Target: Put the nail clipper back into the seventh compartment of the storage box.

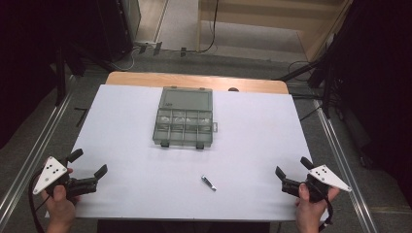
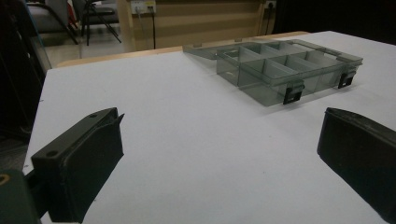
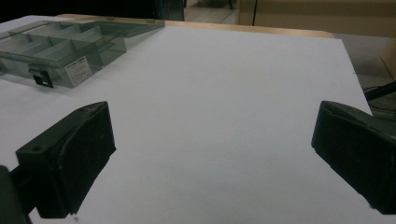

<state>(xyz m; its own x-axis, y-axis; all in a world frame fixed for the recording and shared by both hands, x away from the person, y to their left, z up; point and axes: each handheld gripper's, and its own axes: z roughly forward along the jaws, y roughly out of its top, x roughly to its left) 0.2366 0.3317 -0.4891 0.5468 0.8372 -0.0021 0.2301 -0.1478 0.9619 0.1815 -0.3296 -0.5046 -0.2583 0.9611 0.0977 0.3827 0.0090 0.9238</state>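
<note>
On the counter (image 1: 121, 145), which is covered with a white sheet, a grey see-through plastic organizer box with many small compartments (image 1: 184, 118) stands in the far middle part, with its lid open and lying flat behind it. Two dark latches are on the near edge of the box. A small thin silver metal piece (image 1: 209, 182) lies flat on the white sheet, closer to the person, between the two hands and well apart from the box; its exact kind is too small to tell. The left tongs (image 1: 87, 164) are held by the person's left hand (image 1: 59, 201) at the near left corner of the counter, and their two black jaws stand wide apart with nothing between them. In the left gripper view the same box (image 2: 280, 70) is seen ahead and to the right, beyond the open jaws. The right tongs (image 1: 292, 166) are held by the right hand (image 1: 311, 206) at the near right corner, and their jaws stand wide apart and hold nothing. In the right gripper view the box (image 3: 60, 49) shows at the upper left, with a small white label on its side wall, and bare white sheet lies between the jaws. Both tongs are well apart from the metal piece and from the box.
</note>
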